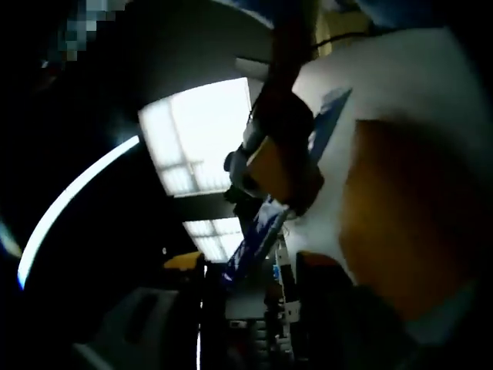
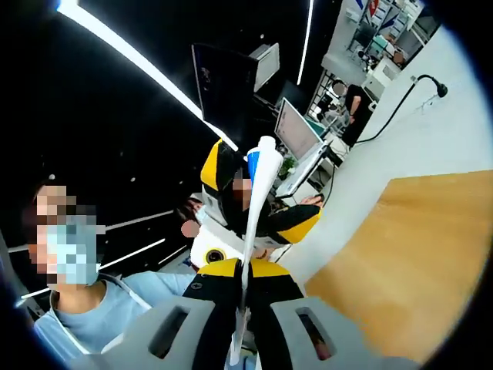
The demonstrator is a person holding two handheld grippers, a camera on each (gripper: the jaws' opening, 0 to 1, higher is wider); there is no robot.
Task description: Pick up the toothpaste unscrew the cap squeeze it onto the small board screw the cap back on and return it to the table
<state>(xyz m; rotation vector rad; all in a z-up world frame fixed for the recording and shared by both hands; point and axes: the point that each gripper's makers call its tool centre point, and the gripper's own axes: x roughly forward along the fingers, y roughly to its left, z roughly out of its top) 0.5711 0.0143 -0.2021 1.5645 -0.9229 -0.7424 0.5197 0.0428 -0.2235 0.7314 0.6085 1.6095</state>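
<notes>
The toothpaste tube [image 2: 256,202], white with a blue band near its white cap, stands up from my right gripper [image 2: 243,308], which is shut on its flat crimped end. My left gripper [image 2: 258,196], yellow and black, faces it with its jaws spread on either side of the tube's upper part. In the left gripper view the right gripper [image 1: 281,158] holds the blue-and-white tube [image 1: 258,239], whose end reaches down between the yellow-tipped jaws of my open left gripper [image 1: 250,262]. The small wooden board [image 2: 416,262] lies on the white table [image 2: 431,139]; it appears blurred as the board [image 1: 408,223].
A person in a face mask and light shirt [image 2: 85,308] sits close at the left. Monitors [image 2: 223,77] and a laptop [image 2: 296,135] stand at the back. A black cable [image 2: 400,104] runs over the table. Ceiling light panels [image 1: 200,131] show above.
</notes>
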